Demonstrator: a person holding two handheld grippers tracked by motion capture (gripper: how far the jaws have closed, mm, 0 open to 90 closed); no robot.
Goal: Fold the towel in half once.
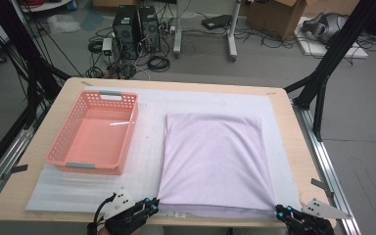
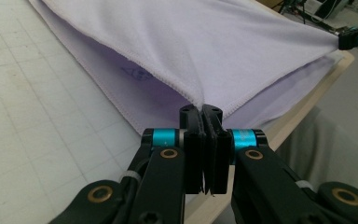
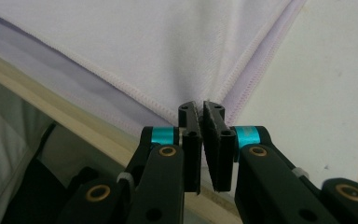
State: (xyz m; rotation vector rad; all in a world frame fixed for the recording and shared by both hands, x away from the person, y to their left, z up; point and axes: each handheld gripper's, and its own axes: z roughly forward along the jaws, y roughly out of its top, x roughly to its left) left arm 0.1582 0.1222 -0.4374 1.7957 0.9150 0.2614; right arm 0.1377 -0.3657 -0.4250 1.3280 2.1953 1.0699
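**Lilac cloth pinched at both near corners**

Lilac cloth (image 1: pixel 214 161), folded double, lies flat across the lower centre of the high view on a white gridded mat (image 1: pixel 149 147), its far edge straight and its two near corners drawn out to points at the bottom of the frame. The mat covers most of the wooden table (image 1: pixel 293 142), and a strip of bare mat runs between the cloth's left edge and the pink basket (image 1: pixel 66 134), which sits in the left half of the frame, well apart from the cloth. To the right of the cloth there is a narrow band of mat, then bare wood up to the table's edge. The cloth's near hem lies just beside the table's front edge.

The left gripper (image 1: pixel 152 203) comes in at the bottom, left of centre, angled up and to the right, its jaws closed tight on the upper layer's near left corner; in the left gripper view (image 2: pixel 204 112) that layer lifts off the lower one. The right gripper (image 1: pixel 281 211) sits at the bottom right, pointing up and to the left, its jaws pressed together on the near right corner, as the right gripper view (image 3: pixel 201 109) shows.
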